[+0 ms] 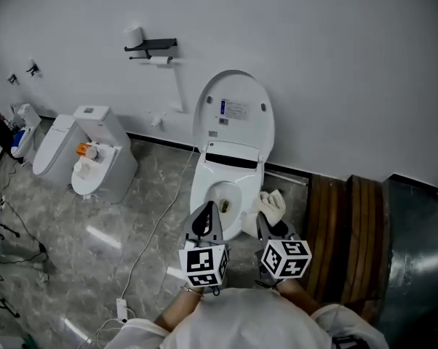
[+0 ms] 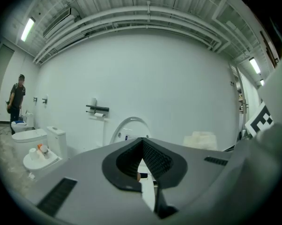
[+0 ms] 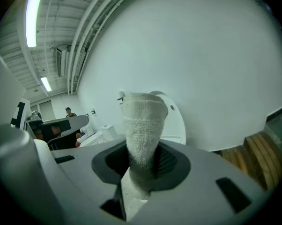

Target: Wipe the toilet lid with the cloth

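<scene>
The white toilet lid (image 1: 233, 111) stands raised against the wall above the open bowl (image 1: 217, 195). It also shows ahead in the left gripper view as the lid (image 2: 130, 125) and in the right gripper view as the lid (image 3: 176, 123). My right gripper (image 1: 266, 225) is shut on a white terry cloth (image 1: 272, 205), just right of the bowl's rim. The cloth (image 3: 141, 135) sticks up out of the right gripper (image 3: 140, 159). My left gripper (image 1: 206, 220) hovers over the bowl's front. The left gripper (image 2: 142, 146) is shut with nothing in it.
A second toilet (image 1: 95, 155) with small items on its seat stands to the left. A paper holder (image 1: 150, 47) hangs on the wall. Wooden slats (image 1: 344, 224) lie right of the toilet, and a cable (image 1: 150, 238) runs across the floor. A person (image 2: 16, 99) stands far left.
</scene>
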The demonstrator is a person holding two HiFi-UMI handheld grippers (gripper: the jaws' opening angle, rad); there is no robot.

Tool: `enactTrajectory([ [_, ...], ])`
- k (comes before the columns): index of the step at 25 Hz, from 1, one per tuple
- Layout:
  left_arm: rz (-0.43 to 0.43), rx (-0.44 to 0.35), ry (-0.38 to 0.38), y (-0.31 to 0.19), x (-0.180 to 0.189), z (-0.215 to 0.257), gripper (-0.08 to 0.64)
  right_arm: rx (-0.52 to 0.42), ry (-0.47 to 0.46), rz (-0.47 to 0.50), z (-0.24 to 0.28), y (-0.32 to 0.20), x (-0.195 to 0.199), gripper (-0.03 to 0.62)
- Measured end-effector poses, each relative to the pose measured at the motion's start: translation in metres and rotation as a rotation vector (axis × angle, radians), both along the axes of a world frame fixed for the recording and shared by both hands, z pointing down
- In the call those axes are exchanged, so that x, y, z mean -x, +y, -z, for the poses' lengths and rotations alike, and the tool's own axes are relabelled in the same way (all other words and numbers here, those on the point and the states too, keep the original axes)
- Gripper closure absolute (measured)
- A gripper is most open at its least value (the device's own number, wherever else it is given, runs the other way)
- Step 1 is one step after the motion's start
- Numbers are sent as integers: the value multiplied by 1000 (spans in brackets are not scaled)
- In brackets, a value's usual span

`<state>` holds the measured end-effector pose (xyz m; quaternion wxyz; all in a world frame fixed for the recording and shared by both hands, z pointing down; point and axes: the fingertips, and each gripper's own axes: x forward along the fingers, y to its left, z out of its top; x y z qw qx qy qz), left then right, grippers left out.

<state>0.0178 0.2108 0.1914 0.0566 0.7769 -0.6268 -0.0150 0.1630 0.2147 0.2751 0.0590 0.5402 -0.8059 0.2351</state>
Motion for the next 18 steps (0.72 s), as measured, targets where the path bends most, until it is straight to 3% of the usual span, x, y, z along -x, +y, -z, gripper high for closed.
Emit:
enactTrajectory([
  [5, -54, 6, 2, -72, 44, 3, 566, -1, -1, -31, 5, -67, 54, 495],
  [9, -83, 12, 15, -122, 65, 1, 566, -1, 17, -71, 9, -97, 75, 495],
  [18, -110, 67, 44, -204, 61, -17, 566, 12, 39, -109, 1, -167, 81, 495],
])
